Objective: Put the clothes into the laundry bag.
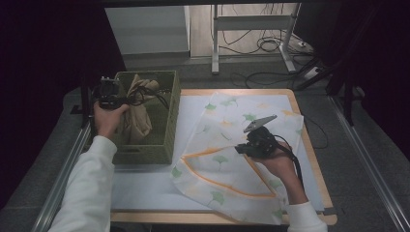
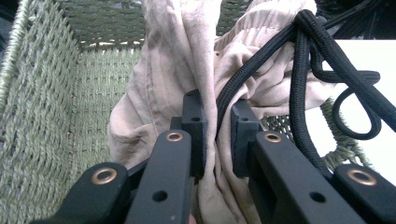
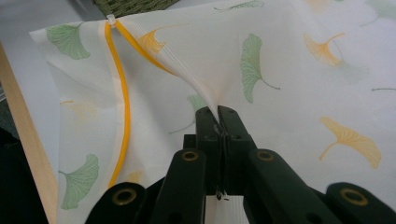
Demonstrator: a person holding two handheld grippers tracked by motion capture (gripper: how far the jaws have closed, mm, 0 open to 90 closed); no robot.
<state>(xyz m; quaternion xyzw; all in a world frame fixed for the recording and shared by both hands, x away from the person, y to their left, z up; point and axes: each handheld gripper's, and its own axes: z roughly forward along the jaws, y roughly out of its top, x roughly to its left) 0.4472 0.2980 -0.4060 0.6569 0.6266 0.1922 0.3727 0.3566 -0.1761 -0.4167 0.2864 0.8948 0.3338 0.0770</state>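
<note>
The largest thing in hand was the white mesh laundry bag printed with green and orange ginkgo leaves and edged with an orange zipper. It lay spread on the white sheet covering the wooden bench, to the right of the green woven basket. I judged it very light, thin and quite limp, so it would sag and fold wherever it was lifted, and its smooth weave could slip from a weak pinch. A good place to take hold seemed to be the zipper edge or a small fold near the opening, because the seam there is thicker. In the right gripper view the zipper ran in an orange line from a corner with a small white pull. The right gripper was clenched on a raised pleat of the bag, which rose as a little tent between its jaws.

The smaller thing was the crumpled beige cloth garment, which stood bunched inside the basket at the left side of the bench. It looked soft, wrinkled and a little heavier than the bag, with seams and loose folds; I thought it would hang long and could catch on the basket rim. The left gripper was grasping a fold of this garment, the pads pressed on it, with its own black cable lying across the cloth.
</note>
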